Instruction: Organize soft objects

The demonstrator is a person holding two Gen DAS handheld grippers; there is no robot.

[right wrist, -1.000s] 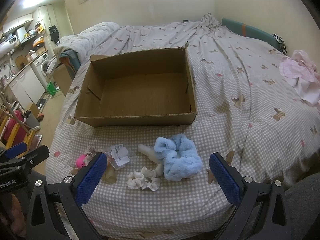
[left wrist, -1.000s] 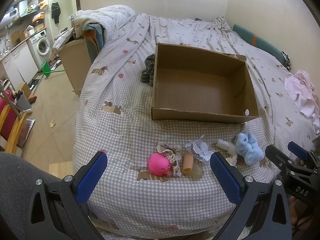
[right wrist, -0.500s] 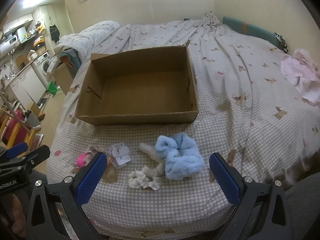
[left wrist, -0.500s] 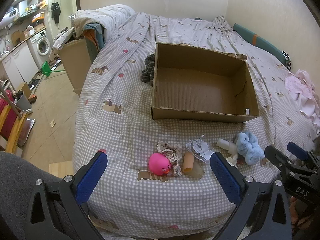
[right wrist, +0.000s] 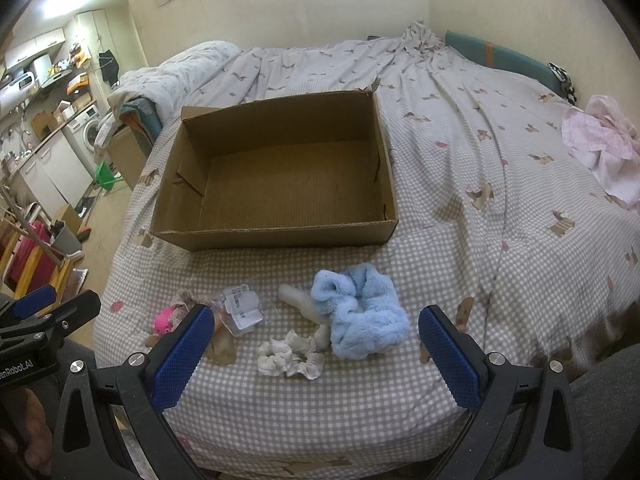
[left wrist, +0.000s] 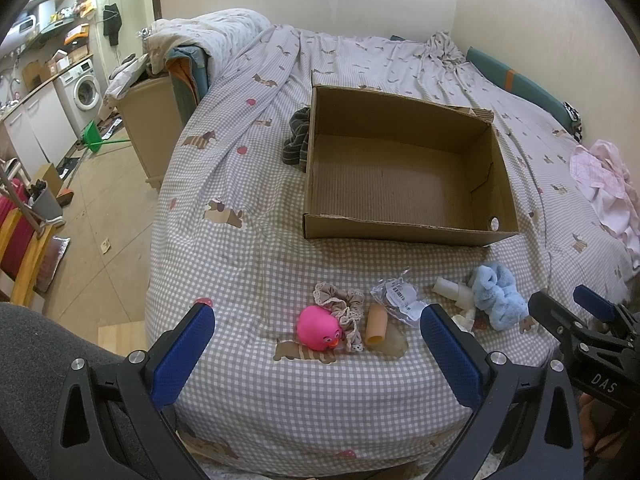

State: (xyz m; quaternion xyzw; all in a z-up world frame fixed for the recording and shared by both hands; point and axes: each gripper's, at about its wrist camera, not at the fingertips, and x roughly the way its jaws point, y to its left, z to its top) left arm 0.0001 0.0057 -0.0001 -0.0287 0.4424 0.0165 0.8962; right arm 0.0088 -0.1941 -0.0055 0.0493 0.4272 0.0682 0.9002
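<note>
An open cardboard box [left wrist: 404, 232] [right wrist: 276, 234] with nothing visible inside it sits on the checked bedspread. In front of it lie a pink rubber duck [left wrist: 318, 328] [right wrist: 163, 319], a beige lace scrunchie [left wrist: 340, 300], a tan tube [left wrist: 376, 324], a clear plastic packet [left wrist: 400, 298] [right wrist: 242, 306], a fluffy blue scrunchie [left wrist: 496, 294] [right wrist: 360, 312] and a white scrunchie [right wrist: 290, 358]. My left gripper [left wrist: 316, 354] is open and empty, just short of the duck. My right gripper [right wrist: 314, 354] is open and empty over the white scrunchie.
Dark folded cloth [left wrist: 296, 142] lies at the box's left side. Pink clothes [right wrist: 600, 148] lie at the bed's right edge. A bunched duvet [left wrist: 208, 40] lies at the head end. The floor, a chair [left wrist: 24, 240] and a washing machine [left wrist: 86, 88] are to the left.
Both grippers have shifted only slightly; the objects on the bed have not moved.
</note>
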